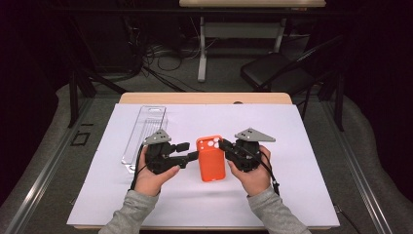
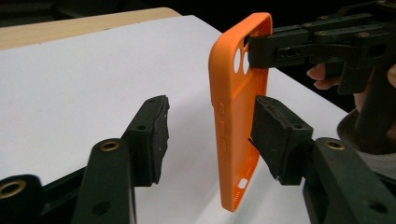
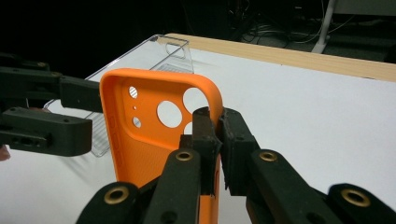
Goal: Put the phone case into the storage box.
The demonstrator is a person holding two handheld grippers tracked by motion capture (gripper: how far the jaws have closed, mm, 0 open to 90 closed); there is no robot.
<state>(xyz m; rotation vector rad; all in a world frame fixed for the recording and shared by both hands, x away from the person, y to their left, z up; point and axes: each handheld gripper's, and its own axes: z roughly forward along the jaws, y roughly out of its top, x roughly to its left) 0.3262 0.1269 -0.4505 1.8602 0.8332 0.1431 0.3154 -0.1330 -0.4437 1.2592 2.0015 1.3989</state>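
Phone case, orange, sits between the two grippers over the white sheet that covers the table. In the high view it lies lengthwise away from the person, with its camera cut-outs at the far end.

Nearest the camera in that view, the person's grey sleeves enter from the bottom edge, each hand wrapped around a gripper body.

The right gripper clamps the case. In the right gripper view its two jaws stand narrow, pinching the case's rim just beside the camera cut-outs, one jaw inside the shell and one outside. The case stands on edge in that view, open side facing the camera.

The left gripper straddles the opposite long edge of the case. In the left gripper view its jaws stand partly apart with the case wall between them. One jaw sits just beside the inner face of the case. The other jaw is well apart from the outer face, so no grip is made.

Farther out, a clear plastic tray lies on the sheet beyond the left gripper, running away from the person. Beyond the sheet, the wooden table edge is visible, followed by a dark chair on the floor.
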